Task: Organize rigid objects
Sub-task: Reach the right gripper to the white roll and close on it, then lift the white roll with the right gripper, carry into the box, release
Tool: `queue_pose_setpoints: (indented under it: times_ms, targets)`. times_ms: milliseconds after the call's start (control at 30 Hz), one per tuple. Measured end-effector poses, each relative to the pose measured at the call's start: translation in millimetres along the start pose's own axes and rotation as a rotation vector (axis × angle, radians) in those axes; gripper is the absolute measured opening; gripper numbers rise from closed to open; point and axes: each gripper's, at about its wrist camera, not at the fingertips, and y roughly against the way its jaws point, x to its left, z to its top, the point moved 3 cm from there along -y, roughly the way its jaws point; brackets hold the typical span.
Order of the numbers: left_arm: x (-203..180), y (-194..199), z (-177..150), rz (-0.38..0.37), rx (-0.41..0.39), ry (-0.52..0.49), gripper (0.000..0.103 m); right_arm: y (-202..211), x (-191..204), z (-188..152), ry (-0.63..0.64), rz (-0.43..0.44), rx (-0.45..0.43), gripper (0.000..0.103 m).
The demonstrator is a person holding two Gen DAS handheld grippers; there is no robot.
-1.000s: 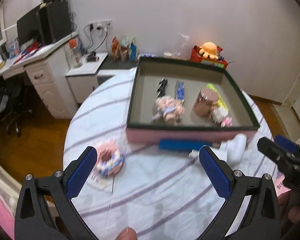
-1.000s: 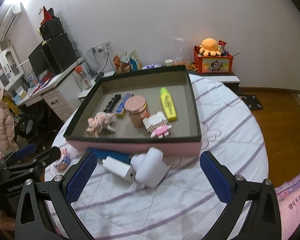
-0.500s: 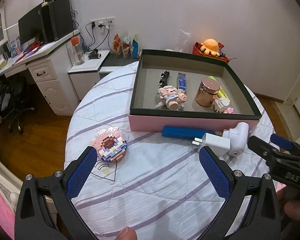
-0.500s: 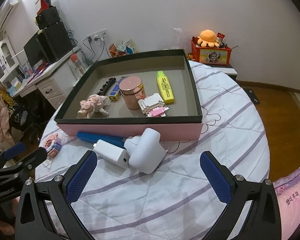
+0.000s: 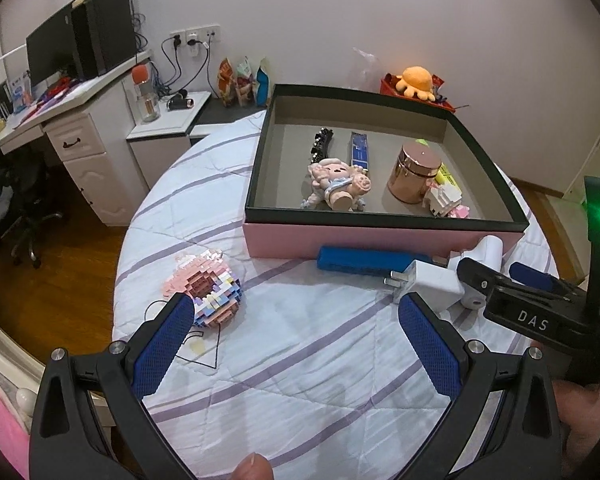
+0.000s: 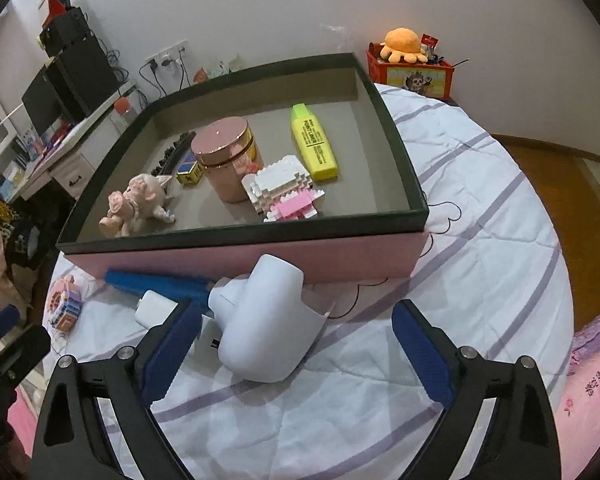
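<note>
Here, the right gripper (image 6: 296, 344) straddles a white rounded device (image 6: 266, 324) lying on the bedspread just before the pink box (image 6: 260, 258) — jaws wide, just begun closing, gripping nothing — nearer than the left.

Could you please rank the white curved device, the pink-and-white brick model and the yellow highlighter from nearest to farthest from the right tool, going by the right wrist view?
From the right tool:
1. White curved device, on the tablecloth between the open fingers.
2. Pink-and-white brick model, near the box's front wall.
3. Yellow highlighter, deeper in the box.
</note>
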Motion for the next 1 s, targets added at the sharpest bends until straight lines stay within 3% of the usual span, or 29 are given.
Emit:
queue_pose_setpoints:
  times_ms: [100, 167, 233, 367, 500, 567, 667, 1000]
  targets:
    - [0, -4, 0, -0.003, 0.008, 0.000, 0.103, 0, 1, 1, 0.023, -0.001, 0.000, 0.096]
    - [0, -4, 0, -0.003, 0.008, -0.001, 0.103, 1, 2, 2, 0.025, 0.018, 0.006, 0.086]
    - [0, -4, 0, -0.001, 0.005, -0.001, 0.103, 4, 1, 3, 0.012, 0.025, 0.006, 0.067]
    - [0, -4, 1, 0.001, 0.002, -0.002, 0.103, 0, -4, 3, -0.014, 0.041, 0.028, 0.067]
    - [-1, -4, 1, -0.001, 0.006, -0.004, 0.103, -18, 14, -8, 0.094, -0.003, 0.097, 0.070]
    - [-1, -3, 1, 0.002, 0.002, -0.008, 0.103, -18, 15, -11, 0.088, -0.019, 0.063, 0.070]
    - [-1, -4, 1, 0.005, 0.006, -0.011, 0.103, -13, 12, -9, 0.049, 0.032, 0.035, 0.068]
    - [-6, -6, 1, 0.005, 0.006, -0.023, 0.103, -15, 19, -11, 0.104, 0.026, 0.023, 0.058]
